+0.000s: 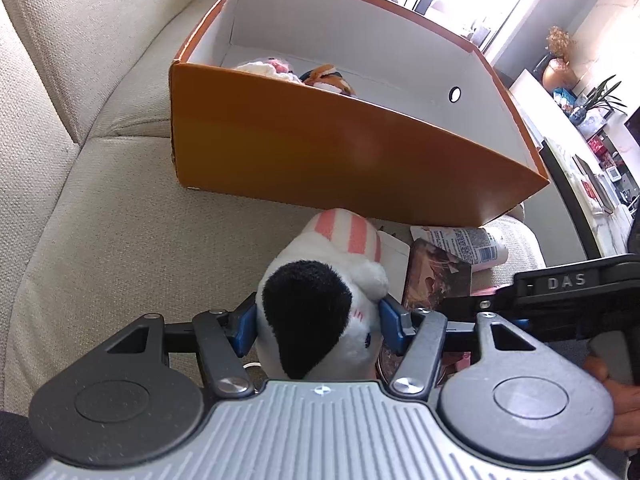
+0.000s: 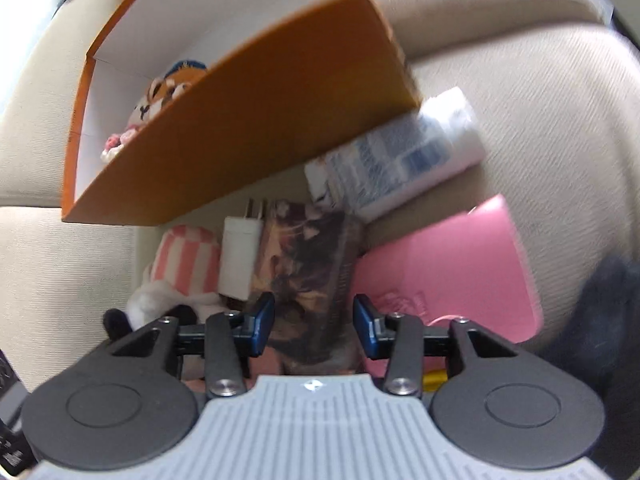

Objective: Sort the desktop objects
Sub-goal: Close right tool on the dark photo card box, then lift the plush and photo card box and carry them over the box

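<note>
A white plush toy (image 1: pixel 320 312) with a black patch and a pink-striped end lies on the beige sofa in front of an orange box (image 1: pixel 320 152). My left gripper (image 1: pixel 317 320) is shut on it, one blue pad pressing each side of its head. In the right wrist view the same plush toy (image 2: pixel 184 264) lies at the left. My right gripper (image 2: pixel 314 322) stands open just over a brown illustrated card (image 2: pixel 308 256), its pads apart from it. That card (image 1: pixel 436 276) sits right of the plush toy.
The orange box (image 2: pixel 240 120) holds a tiger-like plush (image 2: pixel 168 88) and a small pink-and-white item (image 2: pixel 116 144). Beside the card lie a white charger plug (image 2: pixel 240 256), a white labelled tube (image 2: pixel 400 160) and a pink case (image 2: pixel 452 264). The beige sofa cushion (image 1: pixel 120 208) stretches left.
</note>
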Available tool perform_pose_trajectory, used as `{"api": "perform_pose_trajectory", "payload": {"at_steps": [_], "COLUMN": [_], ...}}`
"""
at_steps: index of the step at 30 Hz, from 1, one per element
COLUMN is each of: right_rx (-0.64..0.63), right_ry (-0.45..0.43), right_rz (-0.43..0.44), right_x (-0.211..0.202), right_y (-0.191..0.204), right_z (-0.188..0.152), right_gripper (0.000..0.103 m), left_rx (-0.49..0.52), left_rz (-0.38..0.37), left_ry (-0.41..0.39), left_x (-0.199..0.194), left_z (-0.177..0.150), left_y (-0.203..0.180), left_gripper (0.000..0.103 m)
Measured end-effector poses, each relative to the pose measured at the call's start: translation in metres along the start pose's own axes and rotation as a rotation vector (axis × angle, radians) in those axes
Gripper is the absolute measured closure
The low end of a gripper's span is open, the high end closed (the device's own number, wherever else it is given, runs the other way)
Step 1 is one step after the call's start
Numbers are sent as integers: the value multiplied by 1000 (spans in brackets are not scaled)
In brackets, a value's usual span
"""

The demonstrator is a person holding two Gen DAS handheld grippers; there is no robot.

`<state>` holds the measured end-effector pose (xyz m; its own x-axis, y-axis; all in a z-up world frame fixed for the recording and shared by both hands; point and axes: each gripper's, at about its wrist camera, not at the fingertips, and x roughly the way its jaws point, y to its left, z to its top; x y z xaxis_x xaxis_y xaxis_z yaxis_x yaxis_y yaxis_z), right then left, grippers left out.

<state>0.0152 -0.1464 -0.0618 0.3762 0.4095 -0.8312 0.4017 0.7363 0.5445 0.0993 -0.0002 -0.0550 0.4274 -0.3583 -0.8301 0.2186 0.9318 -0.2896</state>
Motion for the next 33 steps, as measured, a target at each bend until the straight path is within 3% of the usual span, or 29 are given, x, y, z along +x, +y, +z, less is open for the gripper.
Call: {"api": "perform_pose_trajectory", "payload": {"at_steps": [3,7,14,17,22,28,31,33], "right_rx": [-2,-24,-114,-78,55,49,71,68], "right_ry": [0,-21,-103,-104,-45,-70,-41,-39], "right_rz": [-6,-20,-25,-36,-18,-19,3,5], "right_x": [5,0,-21,-17,-5,1,14,15], "right_y": [5,10,34,31,5,8,6,7], "right_z": [0,0,-4,4,14,23,29,30], "right_gripper": [56,66,67,66,64,55,47,49], "left_rx": [5,-5,-10,8,8,10,14,7], "left_rz": [16,17,31,44,42,44,44,43], "left_ry": [-2,-1,4,7,8,13,14,16], "left_x": [1,1,2,2,1,2,3,3], "left_z": [0,1,2,2,2,3,3,3], "left_y": [-2,0,-1,-5,-5,-4,-5,-4], "left_gripper": [33,33,33,33,33,33,33,33]}}
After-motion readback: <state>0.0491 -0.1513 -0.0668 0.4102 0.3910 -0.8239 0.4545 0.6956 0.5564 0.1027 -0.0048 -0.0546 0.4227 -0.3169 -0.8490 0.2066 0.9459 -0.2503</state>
